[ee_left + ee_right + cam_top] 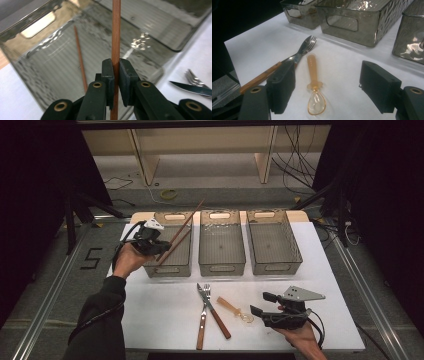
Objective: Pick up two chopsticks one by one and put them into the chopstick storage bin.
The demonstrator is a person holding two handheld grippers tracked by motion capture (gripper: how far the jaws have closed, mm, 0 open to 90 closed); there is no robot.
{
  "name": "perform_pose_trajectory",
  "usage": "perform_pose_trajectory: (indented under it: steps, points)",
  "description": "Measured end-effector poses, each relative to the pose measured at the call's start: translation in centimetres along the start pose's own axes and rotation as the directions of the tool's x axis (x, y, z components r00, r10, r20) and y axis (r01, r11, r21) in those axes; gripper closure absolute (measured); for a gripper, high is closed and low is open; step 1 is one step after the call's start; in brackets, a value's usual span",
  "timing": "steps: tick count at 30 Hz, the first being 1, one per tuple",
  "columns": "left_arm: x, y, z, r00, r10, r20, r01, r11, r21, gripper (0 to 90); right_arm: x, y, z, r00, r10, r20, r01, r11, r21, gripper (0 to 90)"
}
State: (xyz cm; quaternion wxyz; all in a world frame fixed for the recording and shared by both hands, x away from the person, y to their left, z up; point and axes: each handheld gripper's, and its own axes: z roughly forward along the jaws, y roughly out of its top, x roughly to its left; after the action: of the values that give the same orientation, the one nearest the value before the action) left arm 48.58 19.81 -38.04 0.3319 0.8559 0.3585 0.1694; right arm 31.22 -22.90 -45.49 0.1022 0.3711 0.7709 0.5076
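The person's left gripper (pixel 159 246) has its fingers (pixel 108 75) clamped on a wooden chopstick (pixel 116 32), which runs straight up between the pads and sticks out below them too. In the high view that chopstick (pixel 186 222) slants up and away from the fingers, over the leftmost bin (pixel 172 269) of three smoky plastic bins on the desk (pixel 160 310). A second chopstick (pixel 80 58) already lies on the bin floor, just left of and beyond the fingers in the left gripper view.

The step in hand appears to be dropping the held chopstick in beside its mate. To do it well, the hand should probably tip the stick closer to level and line it up along the bin's length before letting go, since a long stick released at a slant could catch on the rim and tip out. Lowering it first would also keep it from bouncing.

The right gripper (pixel 261 304) rests low with its fingers (pixel 282 86) wide apart and holding nothing. An amber spoon (pixel 314 87) lies between them and just ahead; a fork (pixel 308 45) and a knife (pixel 216 312) lie to their left.
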Motion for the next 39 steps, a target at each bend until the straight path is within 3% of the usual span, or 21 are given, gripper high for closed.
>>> perform_pose_trajectory:
  steps: [10,18,29,39]
  points:
    - [1.7,-1.4,1.0,0.9955,-0.082,-0.046,0.084,0.996,0.031,82.3,0.0,0.0,0.0,1.0,0.001,0.001,-0.001,1.0,0.001,29.7]
    - [2.4,-2.6,1.7,0.9884,-0.141,-0.056,0.144,0.9886,0.046,82.3,0.0,0.0,0.0,1.0,-0.001,0.001,0.001,1.0,0.0,29.7]
    - [2.8,-3.4,2.4,0.9836,-0.169,-0.062,0.174,0.9804,0.092,81.9,0.0,0.0,0.0,1.0,0.0,0.001,0.0,1.0,0.001,29.7]
    - [3.1,-4.0,2.6,0.9728,-0.221,-0.071,0.227,0.968,0.107,79.4,0.0,0.0,0.0,1.0,0.001,0.002,-0.001,1.0,0.001,29.7]
